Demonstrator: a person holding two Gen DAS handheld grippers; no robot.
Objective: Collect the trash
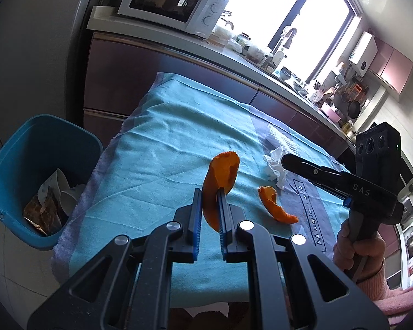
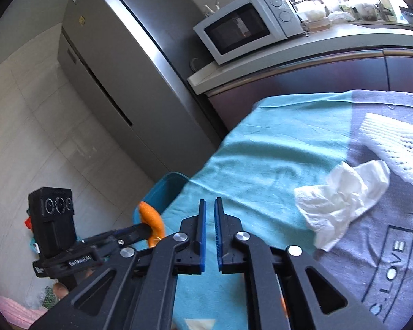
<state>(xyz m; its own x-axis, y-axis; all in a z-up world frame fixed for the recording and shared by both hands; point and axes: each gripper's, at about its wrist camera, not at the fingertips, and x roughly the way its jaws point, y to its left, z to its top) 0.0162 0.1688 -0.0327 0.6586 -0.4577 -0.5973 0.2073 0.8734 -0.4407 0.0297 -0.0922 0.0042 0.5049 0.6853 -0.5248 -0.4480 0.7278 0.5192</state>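
A surface [image 1: 157,137] draped in a teal towel fills the middle of both views, with a kitchen counter and a microwave [image 1: 173,2] behind it. A blue bin [image 1: 44,143] stands on the floor just off the surface's left edge, already holding paper and wrapper scraps.

Near the surface's right edge lies a crumpled white tissue [image 2: 341,198], beside a sheet of white foam netting [image 2: 393,143]. The tissue looks very light, soft and easily crushed; a pinch on its bunched middle would likely gather it best, since a loose corner may tear or unfold.

The left tool [image 1: 209,192] is clenched on a large orange peel [image 1: 220,176], held upright above the surface's near edge. The peel looks light, curved and leathery, possibly slick on its inner side, and is gripped across its lower part.

A smaller peel [image 1: 275,206] lies curled on the towel between the held peel and the tissue. Its raised rim seems the easiest place to nip.

The right tool [image 2: 209,206] hovers over the towel near the tissue, its pads nearly together with nothing between them.
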